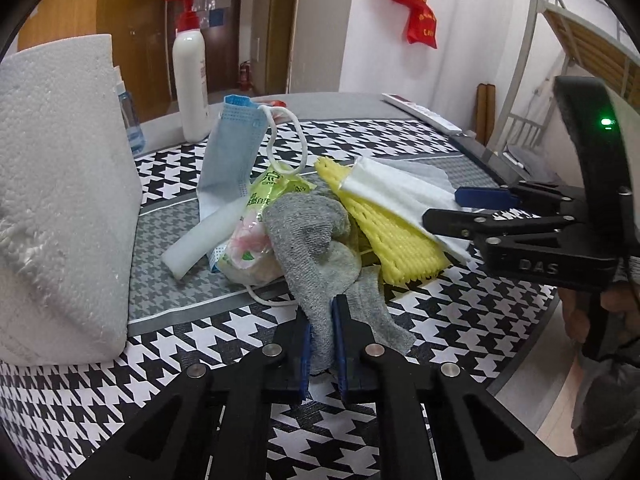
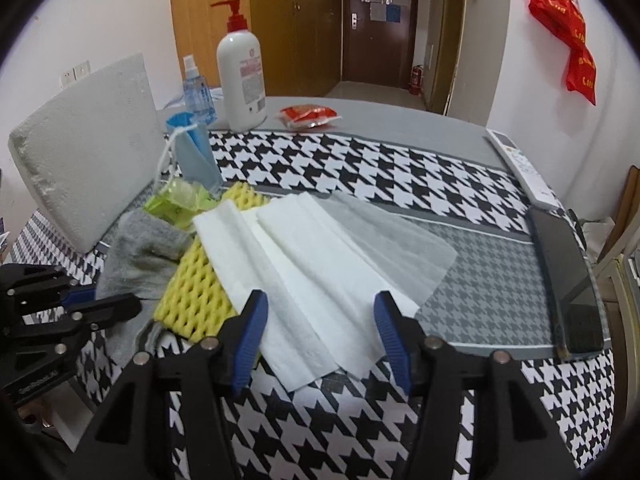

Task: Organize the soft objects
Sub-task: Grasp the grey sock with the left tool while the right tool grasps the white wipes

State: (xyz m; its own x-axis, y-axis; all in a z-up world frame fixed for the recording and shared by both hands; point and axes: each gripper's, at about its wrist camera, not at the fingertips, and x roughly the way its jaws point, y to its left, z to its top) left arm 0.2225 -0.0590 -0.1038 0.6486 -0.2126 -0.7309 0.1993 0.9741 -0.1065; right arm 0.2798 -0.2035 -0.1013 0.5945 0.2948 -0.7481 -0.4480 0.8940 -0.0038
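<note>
Gripping, left gripper (image 1: 322,338): the grey sock (image 1: 316,240) is being pinched between narrowed fingers, in the heap on the houndstooth cloth (image 1: 460,320).
Right gripper (image 2: 320,336): fingers are being held wide over the white tissue (image 2: 304,280), apart from it.
Right view only: a phone (image 2: 568,280), a remote (image 2: 520,166) and a red packet (image 2: 308,114) are being shown.
Surroundings: the foam block (image 1: 60,200) is standing beside the blue mask (image 1: 232,152); the yellow foam net (image 1: 384,232) is being partly covered by tissue.
</note>
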